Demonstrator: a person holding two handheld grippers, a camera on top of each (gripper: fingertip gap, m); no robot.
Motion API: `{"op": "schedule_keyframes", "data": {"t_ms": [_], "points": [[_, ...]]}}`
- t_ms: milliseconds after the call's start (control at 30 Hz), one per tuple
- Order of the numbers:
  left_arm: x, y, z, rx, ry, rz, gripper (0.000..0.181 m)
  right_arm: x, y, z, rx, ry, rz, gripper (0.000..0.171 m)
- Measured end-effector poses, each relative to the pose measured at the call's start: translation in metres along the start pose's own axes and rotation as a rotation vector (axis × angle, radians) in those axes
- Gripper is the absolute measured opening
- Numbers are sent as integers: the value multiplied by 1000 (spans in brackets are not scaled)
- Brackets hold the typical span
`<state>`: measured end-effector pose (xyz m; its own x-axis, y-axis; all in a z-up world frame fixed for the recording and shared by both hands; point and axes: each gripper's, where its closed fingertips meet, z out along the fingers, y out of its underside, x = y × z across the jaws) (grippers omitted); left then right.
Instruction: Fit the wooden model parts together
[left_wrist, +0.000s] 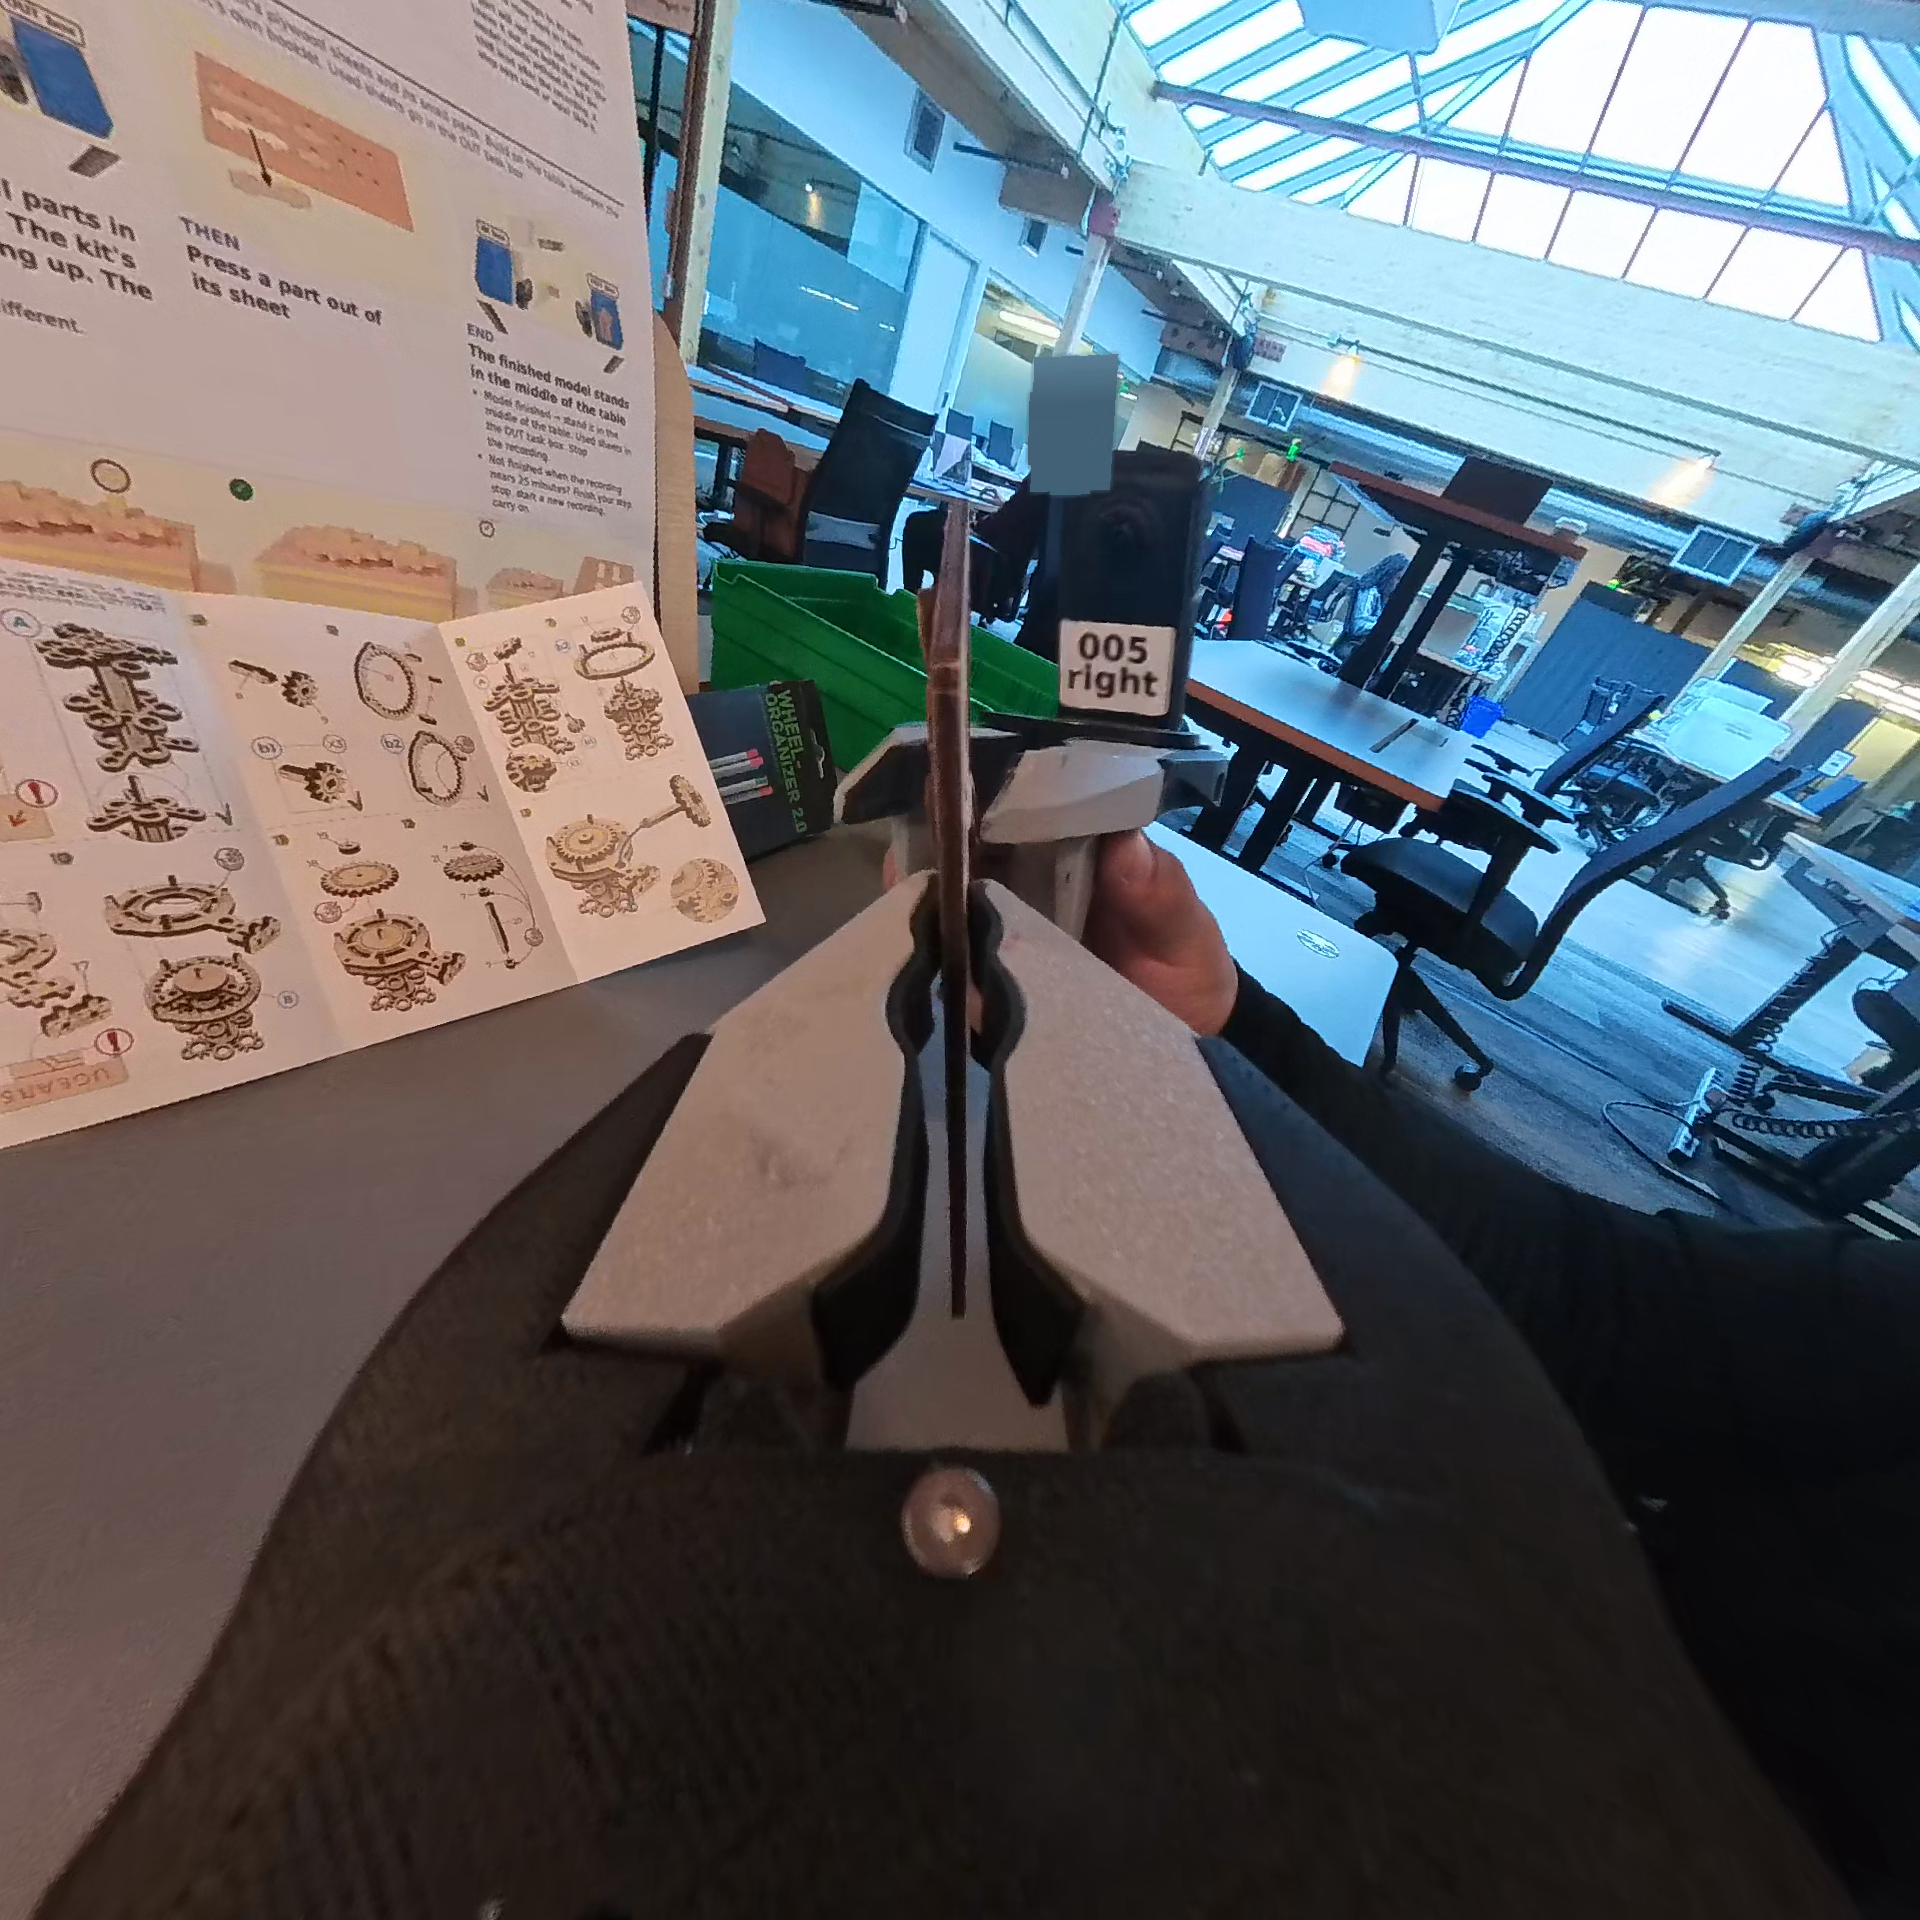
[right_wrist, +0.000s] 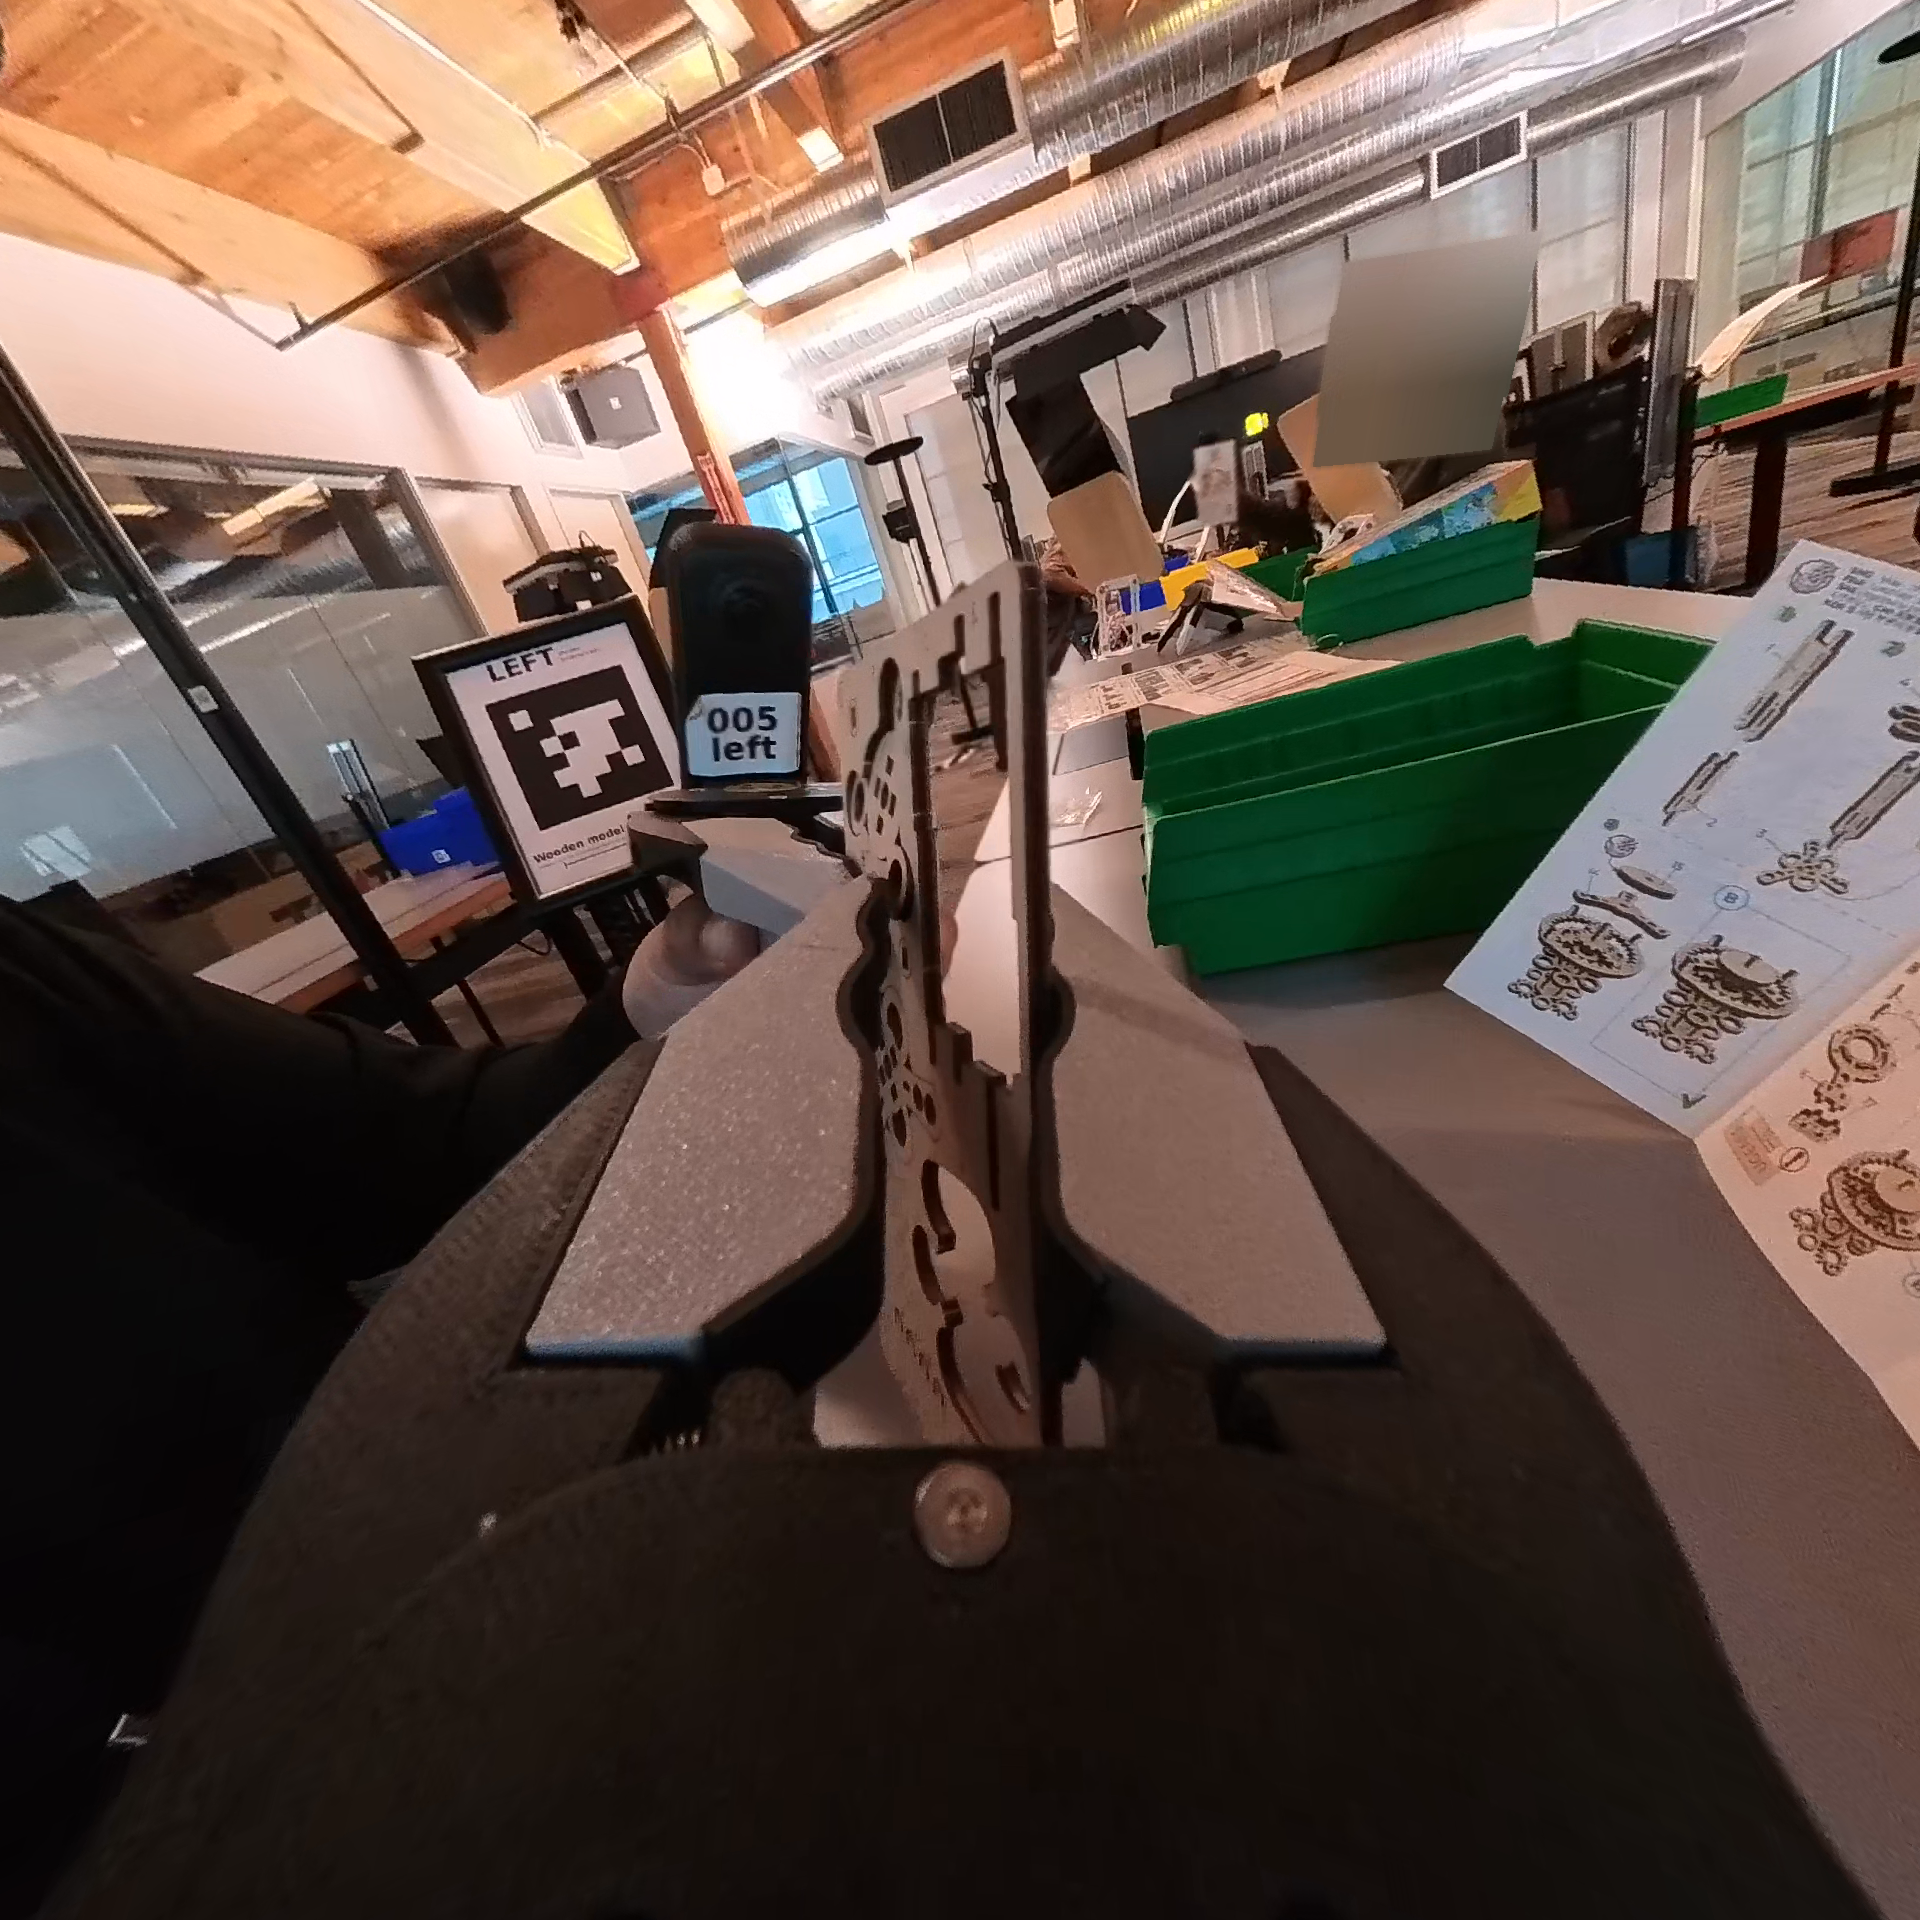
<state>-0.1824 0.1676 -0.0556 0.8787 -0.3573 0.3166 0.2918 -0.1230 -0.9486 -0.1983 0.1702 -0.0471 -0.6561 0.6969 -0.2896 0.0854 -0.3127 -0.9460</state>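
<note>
Wooden sheet (right_wrist: 961, 1039), a laser-cut panel with several parts already pushed out, stands on edge in the air above the grey table (right_wrist: 1403, 1091), pinched from opposite ends by both tools. Nearest, the right tool (right_wrist: 961, 997) is pressed shut on it; facing it, the left tool (left_wrist: 954, 971) clamps the other end, probably to steady the sheet while a part is freed. Beyond the sheet lie the open instruction leaflet (left_wrist: 343, 831) for reference and a green bin (right_wrist: 1382, 790).
</note>
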Motion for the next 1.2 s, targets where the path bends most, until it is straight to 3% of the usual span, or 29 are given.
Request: {"op": "schedule_keyframes", "data": {"t_ms": [467,600,700,1000,1200], "points": [[-1,1,1,-16,-5,29,3,3,0,0,-10,84,-93,17],[2,-2,1,9,4,25,1,0,-5,0,42,24,-35,17],[0,0,3,9,-5,24,1,-2,-9,-1,75,6,-12,30],[4,8,8,-45,-22,80,0,1,-10,-3,69,43,-45,27],[4,13,12,-82,-54,136,1,3,-9,-2,68,45,-34,39]]}}
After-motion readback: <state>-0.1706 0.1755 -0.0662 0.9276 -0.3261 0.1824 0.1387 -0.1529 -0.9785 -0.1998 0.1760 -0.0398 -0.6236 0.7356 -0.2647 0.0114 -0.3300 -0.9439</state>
